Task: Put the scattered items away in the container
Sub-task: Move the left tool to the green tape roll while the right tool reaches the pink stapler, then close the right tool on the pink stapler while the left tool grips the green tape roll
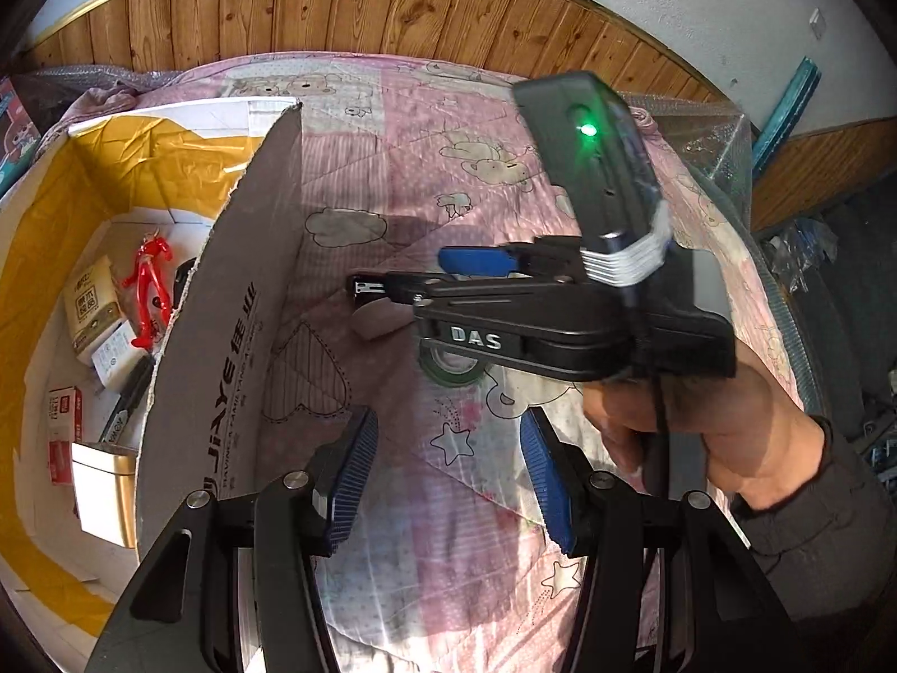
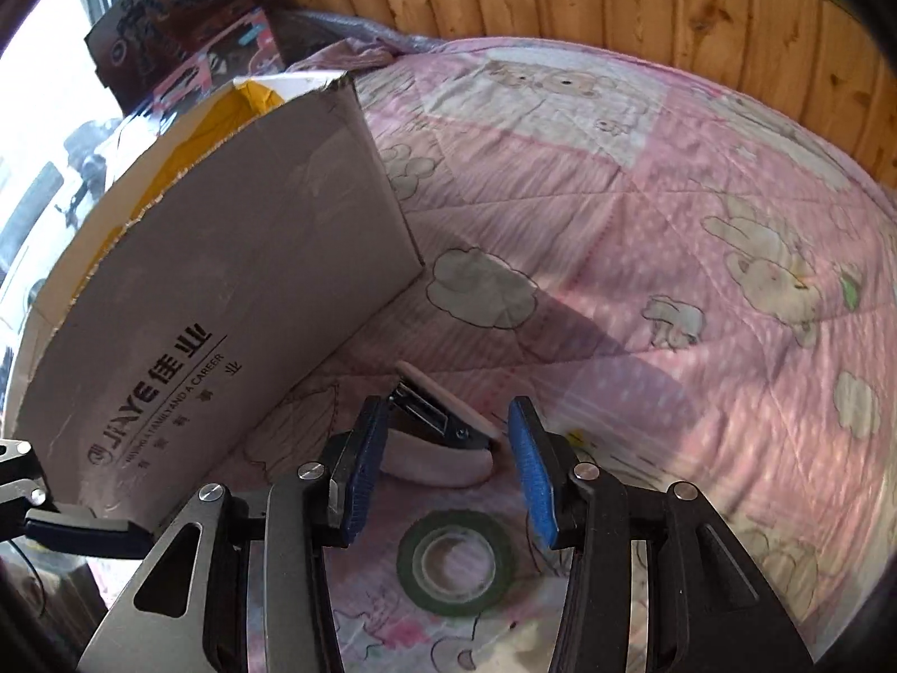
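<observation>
A pink stapler (image 2: 431,465) lies on the pink quilt (image 2: 616,224) close to the cardboard box (image 2: 224,280). My right gripper (image 2: 445,465) is open, its blue pads (image 2: 532,471) on either side of the stapler; contact cannot be told. A green tape roll (image 2: 499,555) lies flat just nearer the camera. In the left wrist view the right gripper (image 1: 415,275), held by a hand (image 1: 701,426), hovers low over the stapler (image 1: 375,322) and tape roll (image 1: 431,373). My left gripper (image 1: 448,476) is open and holds nothing, beside the box wall (image 1: 235,303).
Inside the box lie a red figure (image 1: 148,291), paper packets (image 1: 95,297), a red-and-white carton (image 1: 61,432) and a white tin (image 1: 106,493). A wooden panel wall (image 1: 336,11) runs behind the bed. Toy boxes (image 2: 185,39) stand beyond the cardboard box.
</observation>
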### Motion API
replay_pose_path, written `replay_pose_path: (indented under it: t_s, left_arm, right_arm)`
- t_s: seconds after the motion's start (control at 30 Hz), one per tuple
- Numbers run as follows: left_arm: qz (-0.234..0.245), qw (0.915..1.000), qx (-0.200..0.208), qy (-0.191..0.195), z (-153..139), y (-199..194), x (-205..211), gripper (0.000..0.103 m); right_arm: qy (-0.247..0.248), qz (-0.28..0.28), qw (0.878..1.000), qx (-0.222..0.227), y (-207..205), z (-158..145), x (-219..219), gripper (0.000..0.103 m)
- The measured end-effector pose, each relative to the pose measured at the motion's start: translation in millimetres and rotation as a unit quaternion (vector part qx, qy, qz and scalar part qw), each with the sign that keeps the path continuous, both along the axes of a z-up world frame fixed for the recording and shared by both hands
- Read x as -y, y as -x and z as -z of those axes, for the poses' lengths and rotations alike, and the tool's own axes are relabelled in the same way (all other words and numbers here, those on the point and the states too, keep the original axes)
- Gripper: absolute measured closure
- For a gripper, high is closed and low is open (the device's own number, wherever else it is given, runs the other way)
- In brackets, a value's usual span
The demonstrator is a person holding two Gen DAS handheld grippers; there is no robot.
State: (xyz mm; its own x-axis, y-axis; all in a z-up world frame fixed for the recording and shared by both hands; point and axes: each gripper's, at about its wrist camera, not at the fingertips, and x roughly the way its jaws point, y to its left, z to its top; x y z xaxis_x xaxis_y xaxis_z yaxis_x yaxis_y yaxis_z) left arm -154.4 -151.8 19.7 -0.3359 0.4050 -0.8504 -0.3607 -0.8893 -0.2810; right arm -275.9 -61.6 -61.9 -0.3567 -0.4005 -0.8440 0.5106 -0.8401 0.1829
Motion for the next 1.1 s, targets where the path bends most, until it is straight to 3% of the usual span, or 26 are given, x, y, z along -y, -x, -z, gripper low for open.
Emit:
replay_pose_path:
  t_s: [0.07,0.17,0.2,0.3,0.47,0.5,0.53,0.6,0.67,0.73,0.83,0.9,0.93,1.0,1.1]
  left_arm:
    - [0.003,1.0000,0.008,-0.003,4.7,3.8,-2.0,0.049]
    - [0.001,0.9999,0.015,-0.006,9.9,9.7,-2.8,0.049]
    - [-0.002,0.9998,0.016,-0.008,10.3,11.7,-2.5,0.049]
    - [-0.006,0.9998,0.016,-0.014,12.1,18.7,-2.4,0.049]
    - [0.000,0.9997,0.014,-0.022,17.0,28.3,-11.4,0.049]
    - [0.001,0.9997,0.015,-0.021,18.5,28.8,-12.6,0.049]
    - [0.001,0.9997,0.016,-0.019,19.9,28.9,-13.1,0.049]
    - [0.002,0.9997,0.016,-0.016,21.7,28.1,-13.2,0.049]
    - [0.000,0.9998,0.015,-0.011,22.8,25.9,-12.9,0.049]
    - [-0.005,0.9998,0.015,-0.010,23.5,24.1,-9.1,0.049]
    - [-0.017,0.9997,0.017,-0.008,24.6,23.6,-1.2,0.049]
    - [-0.026,0.9995,0.017,-0.007,24.8,24.7,4.8,0.049]
    - [-0.029,0.9994,0.017,-0.007,25.1,25.4,6.7,0.049]
    - [-0.030,0.9994,0.017,-0.009,25.0,25.8,8.3,0.049]
    - [-0.022,0.9995,0.016,-0.012,27.7,26.5,3.1,0.049]
  right_arm:
    - [0.017,0.001,1.000,0.013,10.7,8.3,0.8,0.058]
    - [0.103,0.081,0.989,0.067,29.4,11.5,-30.7,0.095]
    - [0.110,0.121,0.984,0.077,32.9,14.5,-45.1,0.096]
    - [0.126,0.208,0.965,0.094,33.4,28.3,-89.9,0.097]
    - [0.170,0.218,0.956,0.094,20.4,19.2,-112.5,0.093]
    - [0.180,0.215,0.955,0.092,16.5,13.4,-110.2,0.088]
    - [0.192,0.212,0.954,0.091,13.0,7.7,-106.7,0.072]
    - [0.208,0.210,0.951,0.095,9.5,-1.5,-93.9,0.048]
    - [0.204,0.201,0.953,0.101,12.5,-7.2,-74.7,0.048]
    - [0.168,0.199,0.960,0.105,18.9,-7.4,-55.6,0.046]
    - [0.118,0.214,0.960,0.133,32.3,11.9,-37.0,0.046]
    - [0.109,0.218,0.962,0.124,38.0,16.8,-33.3,0.047]
    - [0.099,0.209,0.965,0.122,39.1,16.0,-31.8,0.051]
    - [0.107,0.193,0.967,0.124,39.3,12.2,-37.7,0.076]
    - [0.083,0.188,0.973,0.104,35.8,2.0,-56.9,0.076]
